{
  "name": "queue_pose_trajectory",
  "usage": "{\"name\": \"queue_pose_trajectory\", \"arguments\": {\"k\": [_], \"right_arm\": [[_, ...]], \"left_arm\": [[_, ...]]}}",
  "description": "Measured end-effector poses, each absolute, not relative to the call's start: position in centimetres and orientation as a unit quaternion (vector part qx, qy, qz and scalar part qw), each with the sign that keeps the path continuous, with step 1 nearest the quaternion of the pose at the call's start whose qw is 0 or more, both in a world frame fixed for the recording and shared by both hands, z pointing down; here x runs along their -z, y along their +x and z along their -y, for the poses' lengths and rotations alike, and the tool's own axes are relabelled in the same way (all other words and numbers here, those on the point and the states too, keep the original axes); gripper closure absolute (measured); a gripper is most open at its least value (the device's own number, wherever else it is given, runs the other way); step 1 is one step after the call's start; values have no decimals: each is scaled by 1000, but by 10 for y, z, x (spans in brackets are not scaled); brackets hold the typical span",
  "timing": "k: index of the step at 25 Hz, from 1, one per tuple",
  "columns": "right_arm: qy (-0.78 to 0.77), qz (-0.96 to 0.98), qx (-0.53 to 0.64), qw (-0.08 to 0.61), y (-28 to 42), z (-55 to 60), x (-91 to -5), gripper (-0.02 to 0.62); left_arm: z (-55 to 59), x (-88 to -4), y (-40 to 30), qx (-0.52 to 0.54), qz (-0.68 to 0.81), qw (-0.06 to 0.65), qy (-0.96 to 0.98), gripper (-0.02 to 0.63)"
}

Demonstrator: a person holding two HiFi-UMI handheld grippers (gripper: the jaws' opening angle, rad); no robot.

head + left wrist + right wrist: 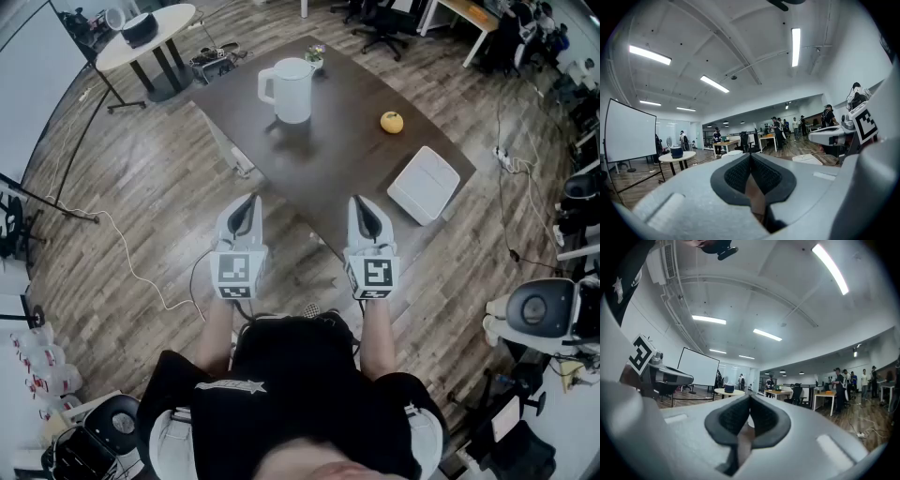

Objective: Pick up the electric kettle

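Your left gripper (246, 202) and right gripper (362, 205) are both clenched on nothing, pads pressed together, just off the table's (337, 164) near edge. The electric kettle (289, 90) stands upright on the table's far part, well apart from both grippers.

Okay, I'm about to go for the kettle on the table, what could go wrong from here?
1. The left gripper and the right gripper both have shut jaws; unopened, they would likely shove the kettle, not grip it.
2. A small potted plant stands close behind the kettle at the far side of the table; a push could tip it.
3. The handle faces left, so the right gripper may meet only smooth wall.
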State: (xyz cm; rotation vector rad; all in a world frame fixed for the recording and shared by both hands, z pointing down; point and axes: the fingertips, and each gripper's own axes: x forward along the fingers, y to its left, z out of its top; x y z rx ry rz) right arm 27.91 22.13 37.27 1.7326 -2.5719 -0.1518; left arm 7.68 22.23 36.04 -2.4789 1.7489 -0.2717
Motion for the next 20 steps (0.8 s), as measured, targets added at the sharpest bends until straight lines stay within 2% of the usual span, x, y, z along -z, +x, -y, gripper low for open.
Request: {"name": "queue_pose_trajectory", "arguments": {"k": [11, 20], "right_arm": [[544, 838, 44, 18, 278, -220, -383, 589], [521, 852, 34, 18, 240, -191, -389, 589]], "left_arm": [[-232, -365, 82, 97, -586, 46, -803, 595], [-208, -366, 51, 110, -602, 44, -790, 595]]}}
